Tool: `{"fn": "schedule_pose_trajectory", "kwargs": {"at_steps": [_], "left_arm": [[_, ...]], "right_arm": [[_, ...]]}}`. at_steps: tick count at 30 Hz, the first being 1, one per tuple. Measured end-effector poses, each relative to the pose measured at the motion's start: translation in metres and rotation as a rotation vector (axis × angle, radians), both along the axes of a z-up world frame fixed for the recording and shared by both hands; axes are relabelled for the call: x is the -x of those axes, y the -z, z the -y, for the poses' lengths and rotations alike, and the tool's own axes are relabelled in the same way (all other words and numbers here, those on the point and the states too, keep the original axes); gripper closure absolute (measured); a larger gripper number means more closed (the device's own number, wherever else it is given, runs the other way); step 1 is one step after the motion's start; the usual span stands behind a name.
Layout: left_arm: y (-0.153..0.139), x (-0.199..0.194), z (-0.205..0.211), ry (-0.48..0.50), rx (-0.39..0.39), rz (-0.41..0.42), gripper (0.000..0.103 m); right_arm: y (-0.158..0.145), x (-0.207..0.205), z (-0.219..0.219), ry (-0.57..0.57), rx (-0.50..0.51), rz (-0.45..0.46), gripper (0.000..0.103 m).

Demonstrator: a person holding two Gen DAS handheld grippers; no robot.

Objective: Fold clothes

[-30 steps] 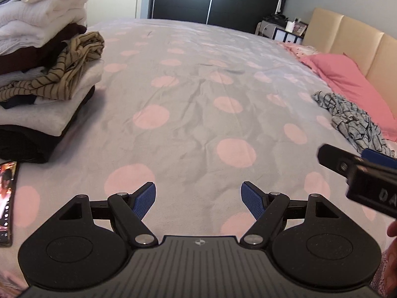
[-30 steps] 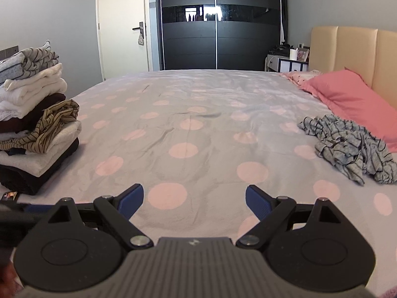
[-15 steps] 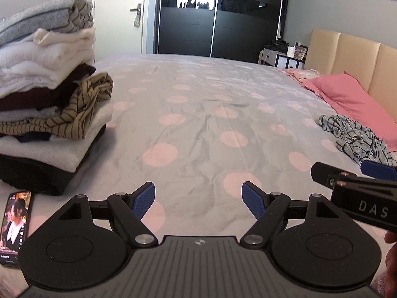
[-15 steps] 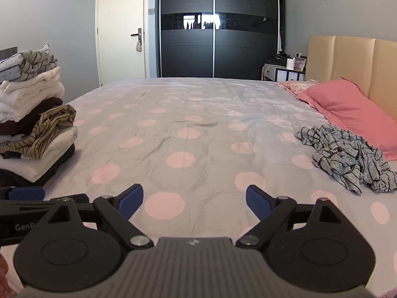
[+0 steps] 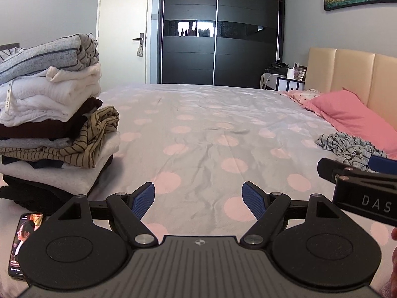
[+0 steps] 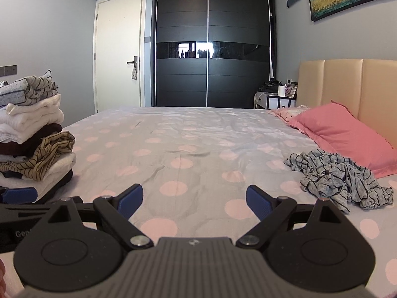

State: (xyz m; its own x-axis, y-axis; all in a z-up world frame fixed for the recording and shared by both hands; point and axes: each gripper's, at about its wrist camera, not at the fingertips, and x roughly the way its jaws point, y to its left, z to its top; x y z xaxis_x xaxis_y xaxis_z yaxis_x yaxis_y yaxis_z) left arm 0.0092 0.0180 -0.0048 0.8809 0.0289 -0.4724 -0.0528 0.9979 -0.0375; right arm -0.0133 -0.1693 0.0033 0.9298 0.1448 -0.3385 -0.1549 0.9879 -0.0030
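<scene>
Both tools empty, jaws spread wide, hovering over the near edge of the bed [image 6: 188,134].

Left tool [image 5: 198,200]: blue pads apart, nothing between them. Right tool [image 6: 194,201]: same, open and unloaded.

Next item to fold looks like the crumpled grey striped shirt [image 6: 340,176]. It lies on the bedspread at about 2 o'clock from the right tool, touching or just beside the pink pillow [image 6: 345,134] near the headboard. From the left tool the shirt [image 5: 347,146] sits near 3 o'clock, with the right tool's arm between it and the shirt. So the right tool is clearly the nearer one.

The shirt is bunched; its heap runs roughly 10-to-4 o'clock in the right wrist view. Collar and hem can't be told apart.

Folded stack [image 5: 52,119] stands at 9–10 o'clock off the left tool, well apart from the shirt; a phone [image 5: 24,243] lies below it at the bed edge.

My read: reach right with the right tool, drag the shirt to the bare centre, then spread it with both.
</scene>
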Motion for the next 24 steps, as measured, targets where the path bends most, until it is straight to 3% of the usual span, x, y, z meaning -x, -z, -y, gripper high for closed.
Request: {"fn": "schedule_pose_trajectory", "kwargs": {"at_steps": [3,24], "left_arm": [[0.0,-0.001,0.0,0.001,0.003,-0.009,0.017],[0.004,-0.011,-0.001,-0.013,0.003,-0.102,0.017]], "right_arm": [[0.0,0.0,0.0,-0.001,0.002,-0.003,0.011],[0.005,0.004,-0.001,-0.024,0.009,-0.042,0.011]]}}
